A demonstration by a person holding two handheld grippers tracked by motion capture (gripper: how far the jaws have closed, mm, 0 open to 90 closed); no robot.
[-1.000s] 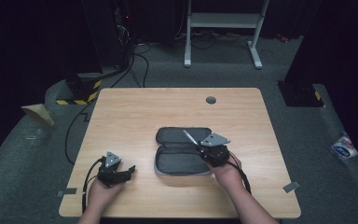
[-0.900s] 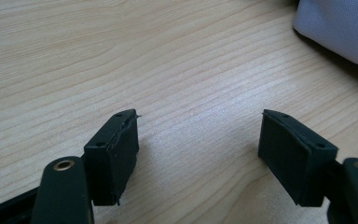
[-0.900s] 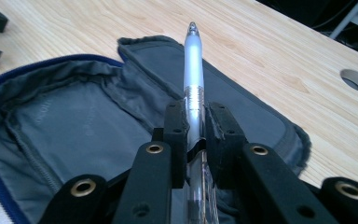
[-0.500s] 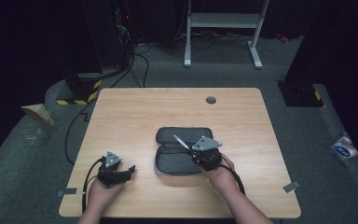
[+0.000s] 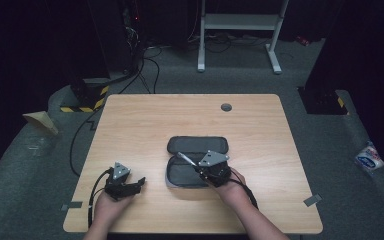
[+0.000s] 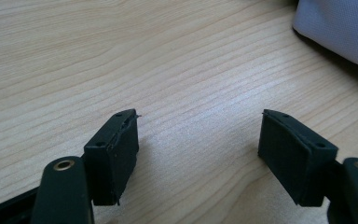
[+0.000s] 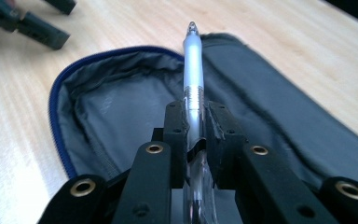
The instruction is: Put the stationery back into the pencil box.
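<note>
A pale wood-grain surface [image 5: 145, 125] with rounded corners stands on a grey floor. A round dark grommet hole [image 5: 226, 107] sits near its far edge, right of the middle. An open grey pencil case [image 5: 195, 150] lies flat near the middle, its two halves spread, a blue zip running round the rim. At the near left, the left claw [image 5: 139, 182] rests low on the wood, well apart from the case.
</note>
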